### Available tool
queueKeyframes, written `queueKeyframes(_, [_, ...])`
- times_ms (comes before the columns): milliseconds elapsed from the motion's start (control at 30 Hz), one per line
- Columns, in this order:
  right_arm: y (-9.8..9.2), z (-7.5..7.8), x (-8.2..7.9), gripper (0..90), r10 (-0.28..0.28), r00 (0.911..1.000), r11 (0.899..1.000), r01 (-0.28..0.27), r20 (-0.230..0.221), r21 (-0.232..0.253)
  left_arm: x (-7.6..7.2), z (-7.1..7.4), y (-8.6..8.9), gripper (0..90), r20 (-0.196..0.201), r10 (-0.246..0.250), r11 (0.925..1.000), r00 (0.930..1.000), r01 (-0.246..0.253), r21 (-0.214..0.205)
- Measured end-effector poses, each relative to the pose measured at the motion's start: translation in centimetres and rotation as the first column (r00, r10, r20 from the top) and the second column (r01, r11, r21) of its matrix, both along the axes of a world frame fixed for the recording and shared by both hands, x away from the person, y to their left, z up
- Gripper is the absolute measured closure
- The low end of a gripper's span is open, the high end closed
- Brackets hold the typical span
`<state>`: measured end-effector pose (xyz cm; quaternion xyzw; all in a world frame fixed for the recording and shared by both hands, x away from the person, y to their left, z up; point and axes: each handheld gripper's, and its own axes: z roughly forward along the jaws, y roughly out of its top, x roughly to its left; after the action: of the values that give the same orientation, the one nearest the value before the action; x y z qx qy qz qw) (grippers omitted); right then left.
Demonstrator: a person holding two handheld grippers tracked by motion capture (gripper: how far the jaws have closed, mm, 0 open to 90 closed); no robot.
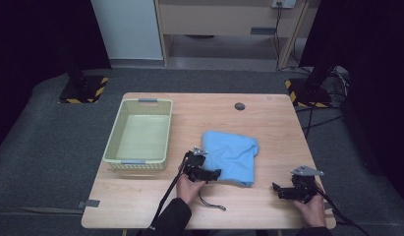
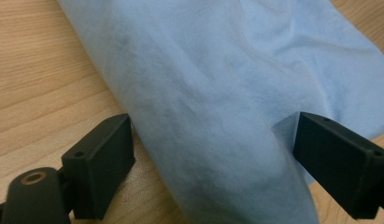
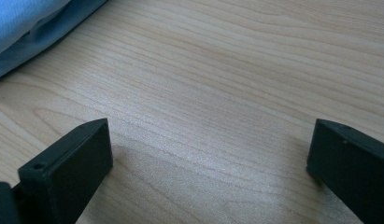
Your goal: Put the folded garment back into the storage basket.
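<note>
Two claws are at work on the table (image 1: 140,196), and the blue cloth (image 1: 231,156) is your landmark. It lies folded flat on the wood, near the middle of the table. Your left claw (image 1: 212,174) sits at the near-left edge of the cloth; in the left gripper view its jaws stand wide apart, one on each side of a raised fold of the cloth (image 2: 217,116), not yet pinched shut on it. Your right claw (image 1: 276,189) is off to the right of the cloth and nearer to you, well apart from it. In the right gripper view its jaws are also spread wide over bare wood, with a corner of the cloth (image 3: 26,28) lying beyond them. A pale green basket (image 1: 162,142) stands to the left of the cloth, just beside your left claw.
</note>
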<state>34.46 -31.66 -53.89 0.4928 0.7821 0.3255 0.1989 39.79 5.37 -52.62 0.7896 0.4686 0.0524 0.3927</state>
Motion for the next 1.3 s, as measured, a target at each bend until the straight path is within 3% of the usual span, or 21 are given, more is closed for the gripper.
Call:
queueKeyframes(267, [0.01, 0.0, 0.02, 0.2, 0.003, 1.0, 1.0, -0.003, 0.001, -0.001, 0.15, 0.06, 0.07, 20.8, -0.009, 0.012, 0.9998, 0.9999, -0.012, -0.016])
queueKeyframes(400, [0.03, -0.01, 0.04, 0.2, 0.006, 1.0, 1.0, -0.006, 0.003, -0.001, 0.03, -0.03, 0.1, 27.8, 0.008, 0.006, 0.9999, 1.0, -0.006, -0.013])
queueKeyframes(667, [0.08, -0.03, 0.05, 0.3, 0.009, 0.9999, 1.0, -0.009, 0.004, -0.002, -0.33, -0.07, -0.13, 40.3, 0.041, 0.007, 0.9998, 0.9991, -0.007, 0.019])
queueKeyframes(767, [0.11, -0.03, 0.05, 0.2, 0.01, 0.9999, 1.0, -0.01, 0.003, -0.001, -0.7, -0.17, -0.46, 44.5, 0.074, 0.013, 0.9987, 0.9971, -0.016, 0.048])
queueKeyframes(867, [0.12, -0.03, 0.04, 0.2, 0.01, 0.9999, 1.0, -0.01, 0.003, -0.001, -0.77, -0.18, -0.53, 50.4, 0.077, 0.019, 0.9985, 0.9968, -0.023, 0.049])
queueKeyframes(1300, [0.16, -0.01, 0.08, 0.2, 0.014, 0.9999, 1.0, -0.014, 0.002, -0.001, -0.63, 0.22, -0.14, 71.1, 0.05, 0.053, 0.9986, 0.9973, -0.053, -0.01])
